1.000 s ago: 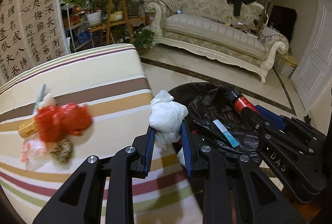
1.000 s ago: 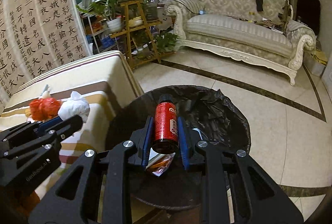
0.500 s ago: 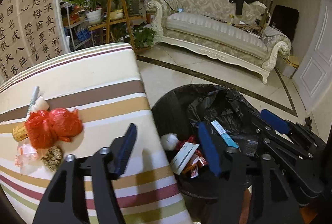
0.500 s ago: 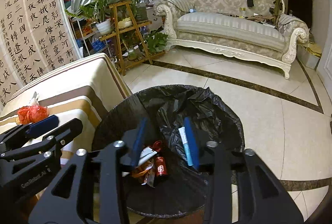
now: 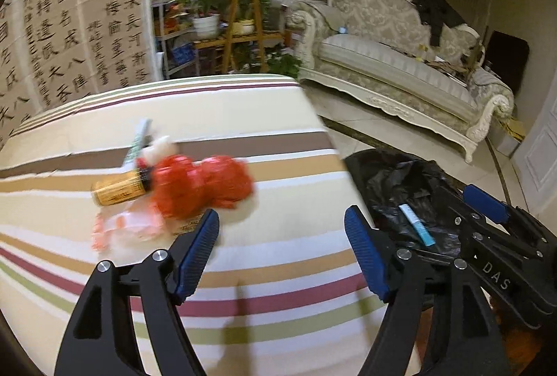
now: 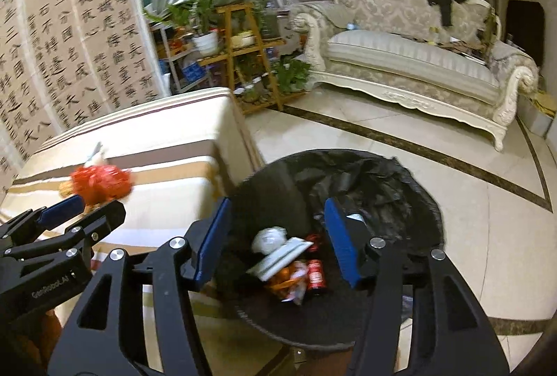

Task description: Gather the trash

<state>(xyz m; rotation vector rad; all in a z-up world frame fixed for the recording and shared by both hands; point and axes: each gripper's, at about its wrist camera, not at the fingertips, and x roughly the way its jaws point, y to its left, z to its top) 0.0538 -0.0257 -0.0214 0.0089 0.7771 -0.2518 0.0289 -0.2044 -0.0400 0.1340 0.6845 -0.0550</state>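
Both grippers empty, jaws opening: right gripper (image 6: 276,237) over the black-lined bin (image 6: 410,188) for dropping, left gripper (image 5: 282,247) faces red bag (image 5: 202,184) on striped table (image 5: 278,271), likely next pickup

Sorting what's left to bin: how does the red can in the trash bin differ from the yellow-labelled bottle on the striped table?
The red can lies at the bottom of the black-lined trash bin, among wrappers; the yellow-labelled bottle still lies on the striped table. The red can shows whole; the bottle's cap end is tucked under a red plastic bag. Both are small and lie on their sides.
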